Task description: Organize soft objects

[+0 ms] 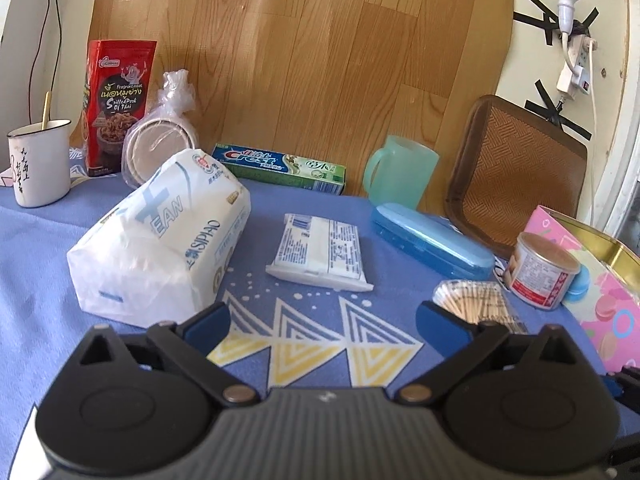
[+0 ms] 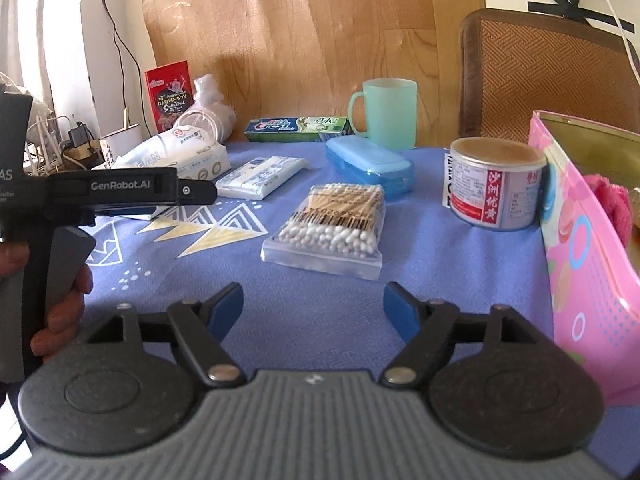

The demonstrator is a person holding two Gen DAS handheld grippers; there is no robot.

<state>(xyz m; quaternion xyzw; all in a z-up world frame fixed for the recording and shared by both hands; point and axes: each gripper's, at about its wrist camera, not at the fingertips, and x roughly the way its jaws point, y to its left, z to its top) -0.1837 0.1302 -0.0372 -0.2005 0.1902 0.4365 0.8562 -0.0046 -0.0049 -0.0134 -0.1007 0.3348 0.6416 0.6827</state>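
We hold both grippers, left (image 1: 322, 318) and right (image 2: 313, 306), spread and empty, between picks. Tissue pack (image 1: 160, 236) lies left on the cloth (image 1: 36, 264); next, likely straddle and squeeze it gently.

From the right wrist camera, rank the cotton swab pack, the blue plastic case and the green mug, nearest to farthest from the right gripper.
Measured from the right gripper:
1. Cotton swab pack, straight ahead on the blue cloth.
2. Blue plastic case, behind the swabs, slightly right.
3. Green mug, at the table's far edge by the wooden board.
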